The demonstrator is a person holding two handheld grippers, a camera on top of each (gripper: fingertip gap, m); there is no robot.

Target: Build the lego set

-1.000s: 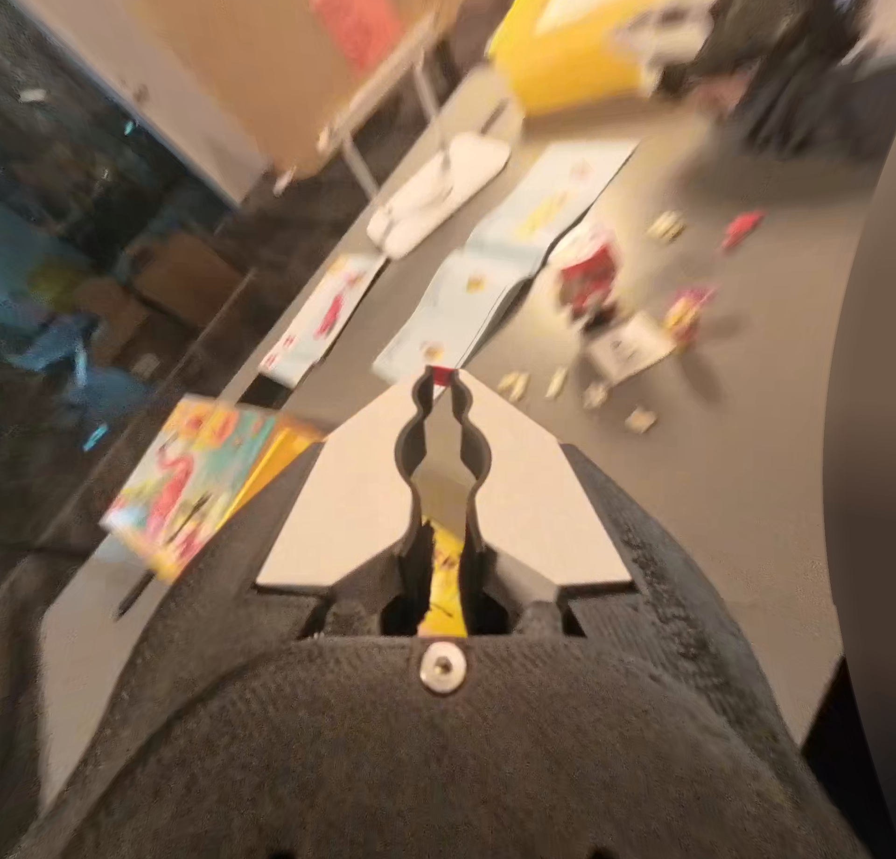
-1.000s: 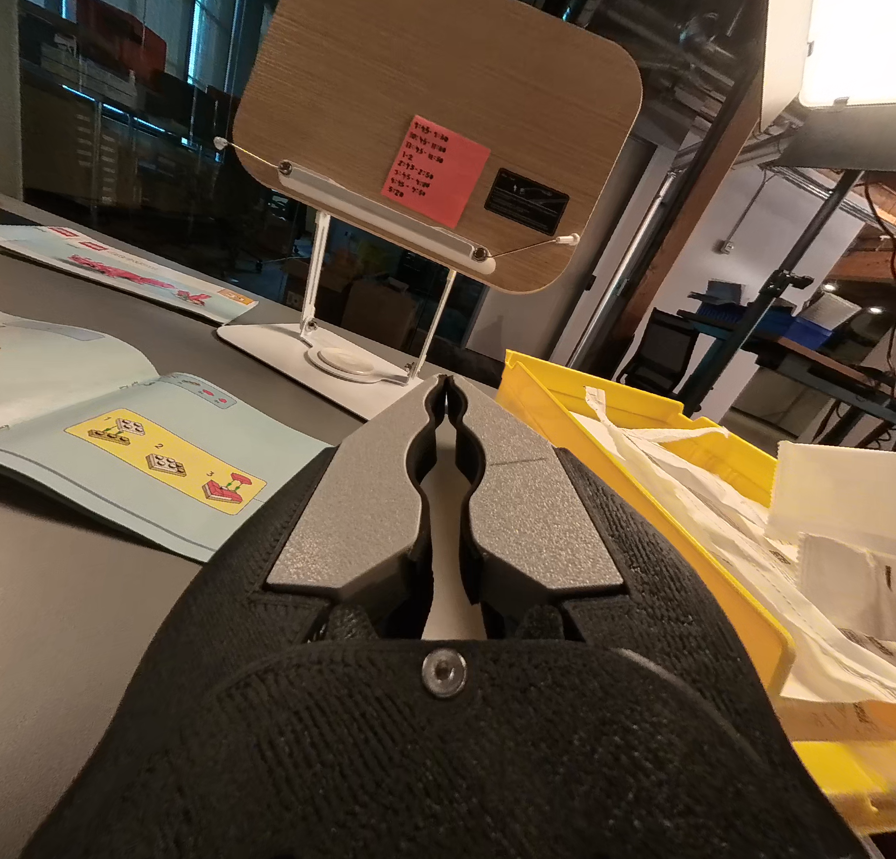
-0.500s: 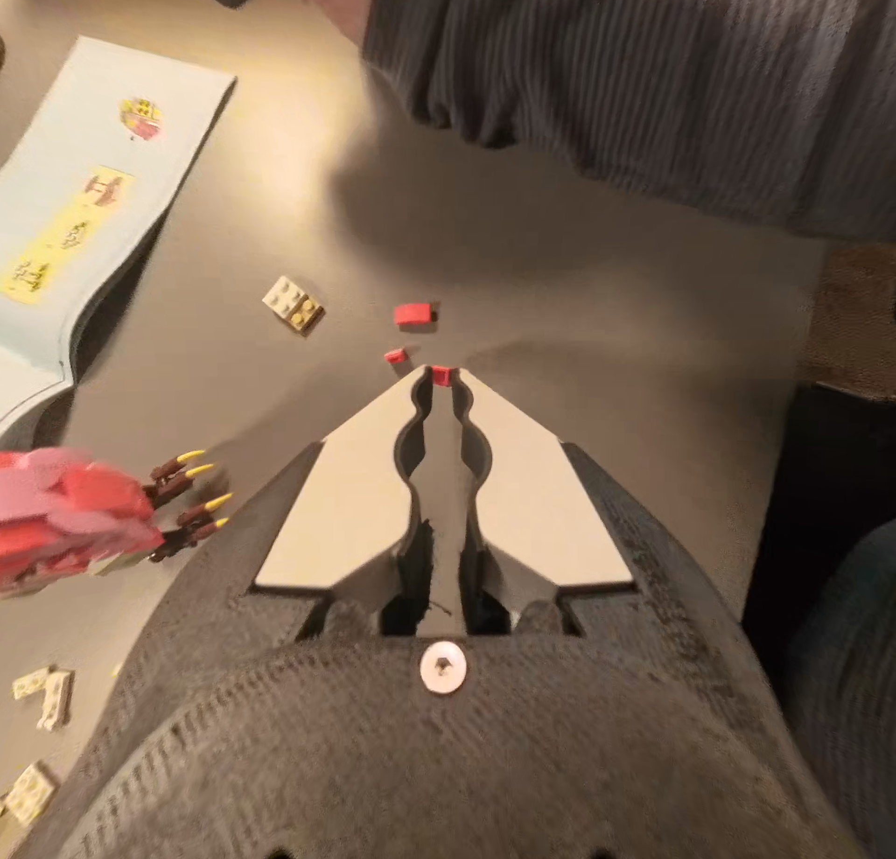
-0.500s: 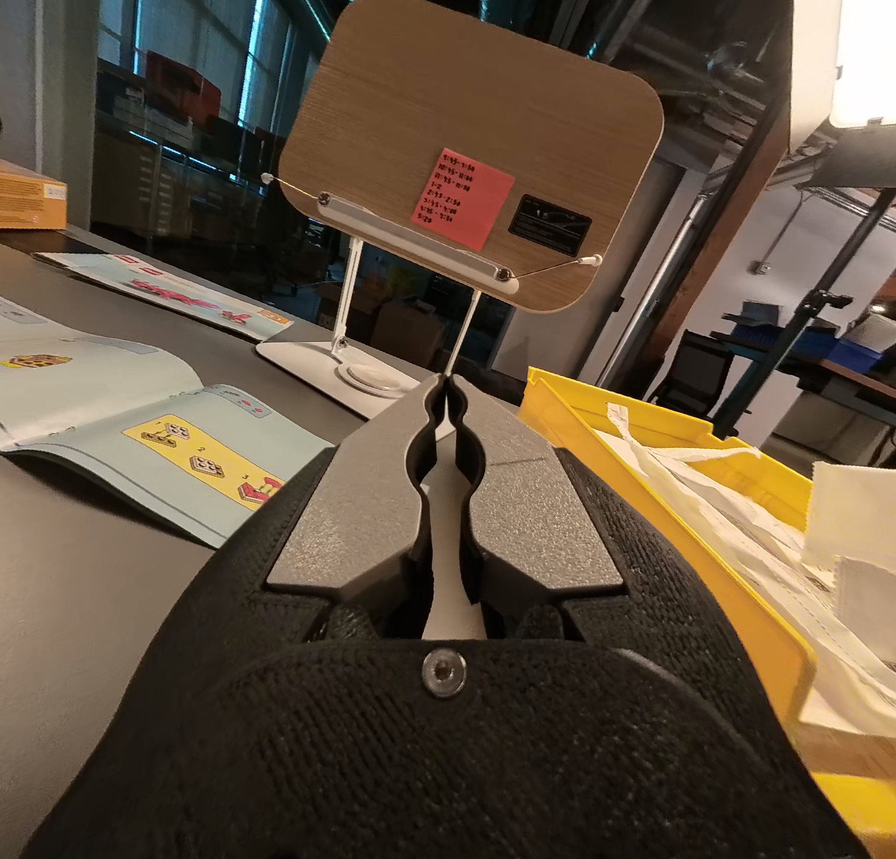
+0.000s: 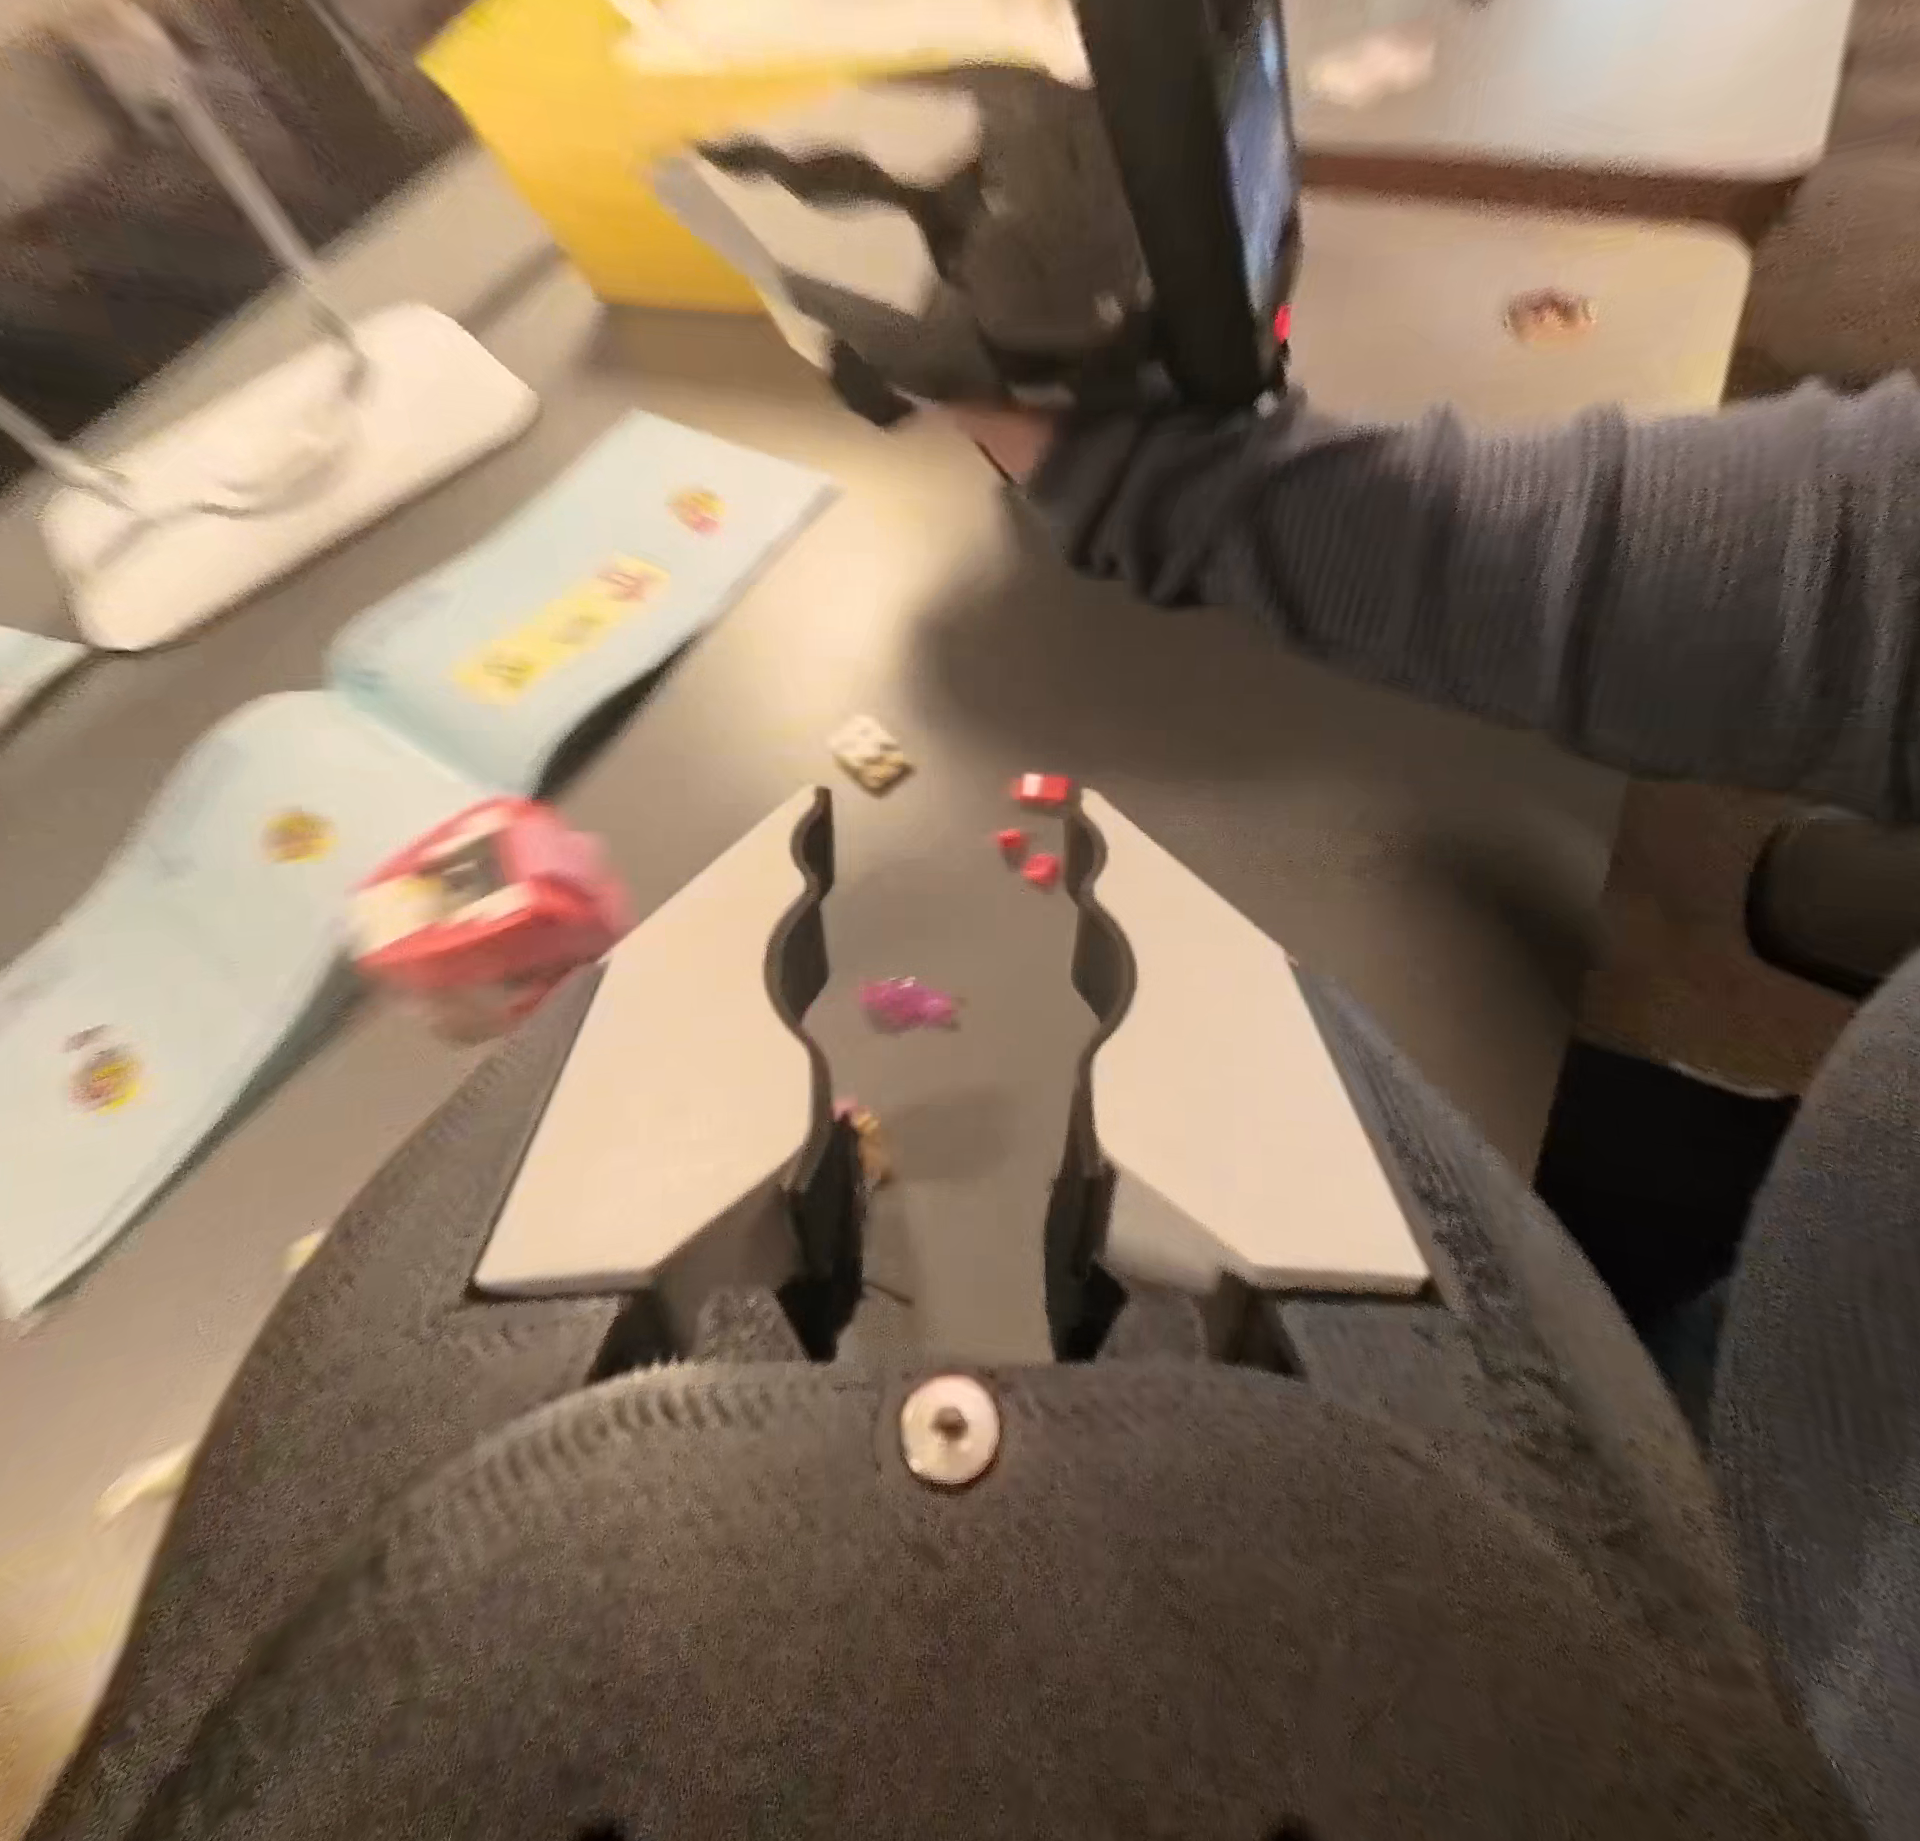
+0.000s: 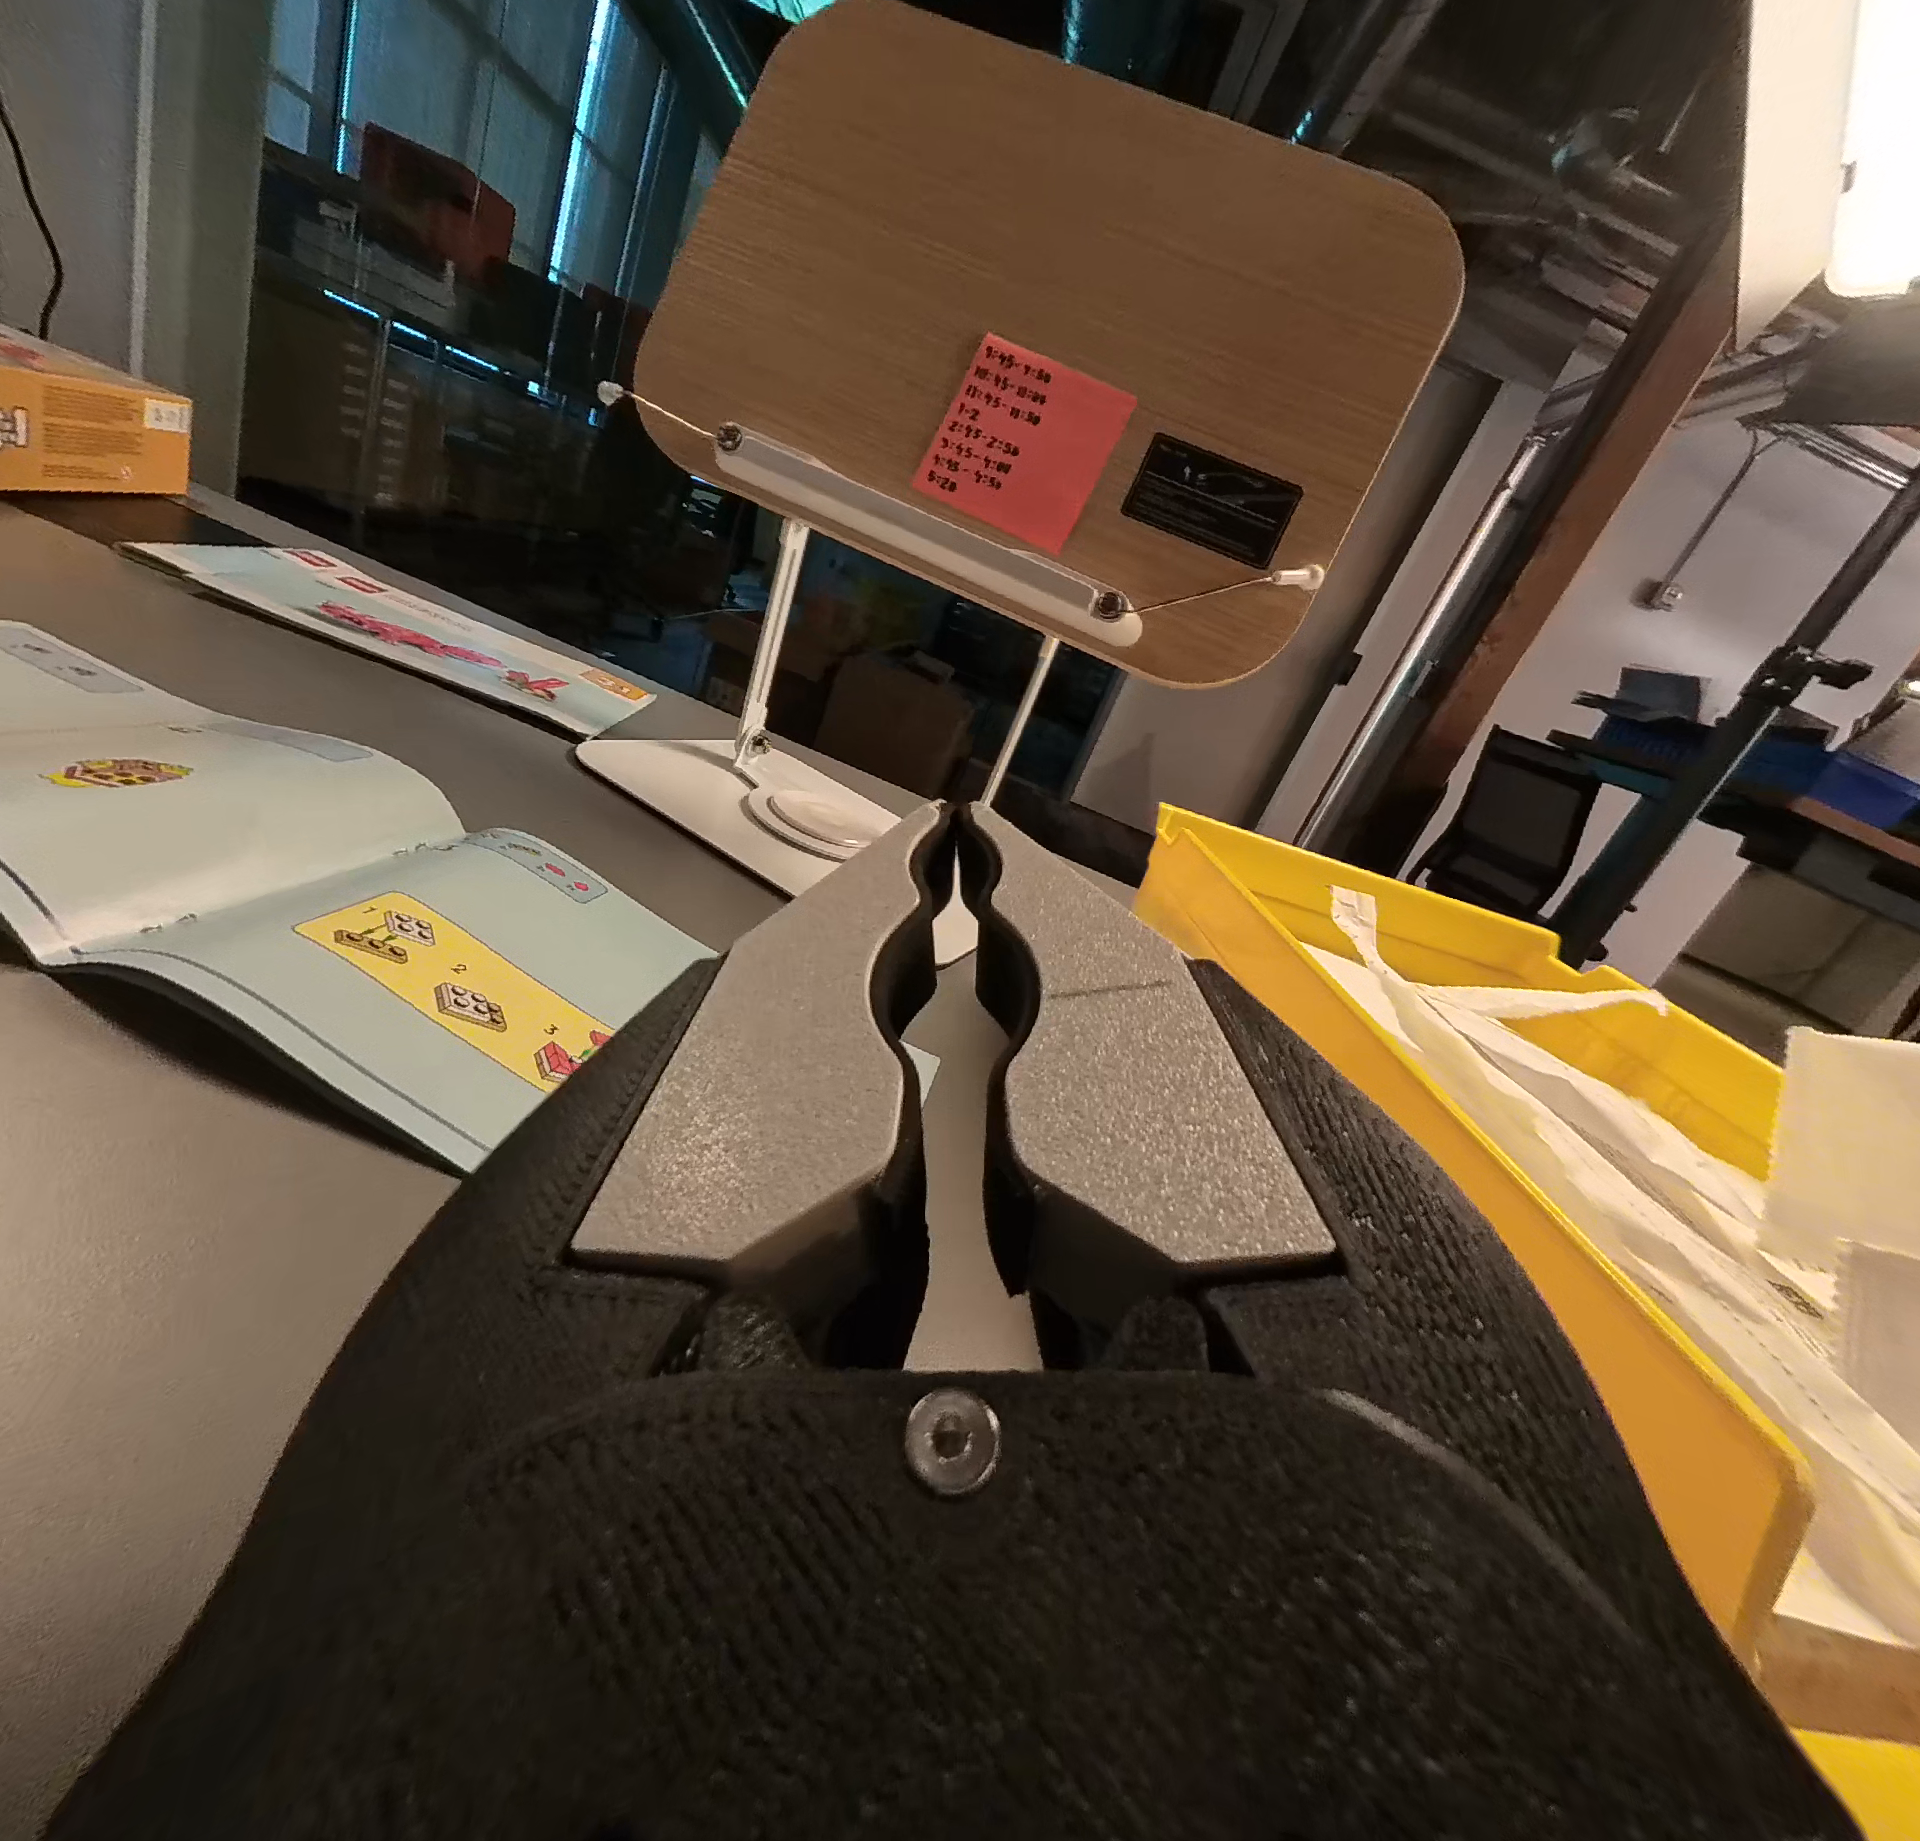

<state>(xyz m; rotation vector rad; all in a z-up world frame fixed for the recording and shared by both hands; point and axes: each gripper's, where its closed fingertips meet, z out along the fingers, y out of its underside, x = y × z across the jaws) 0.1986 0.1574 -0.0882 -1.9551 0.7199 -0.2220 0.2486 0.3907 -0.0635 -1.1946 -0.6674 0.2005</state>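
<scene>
Three small red bricks (image 5: 1029, 841) lie on the dark table (image 5: 1299, 856) just inside the right fingertip of the left gripper (image 5: 951, 809), whose jaws gape wide and empty above them. A tan plate (image 5: 871, 752) sits just ahead, a magenta piece (image 5: 904, 1002) nearer in. The right gripper (image 6: 956, 812), jaws pinched together on nothing, points toward the wooden book stand (image 6: 1039, 337), well apart.

The left hand-held gripper (image 5: 948, 815), grey-fingered in a black textured body, points down at the dark surface (image 5: 1195, 690) with its jaws spread wide and nothing between its pads. The right hand-held gripper (image 6: 956, 823) lies low over that surface, fingertips meeting on nothing. In the left wrist view a grey ribbed sleeve (image 5: 1558, 586) reaches over the surface to it.
</scene>
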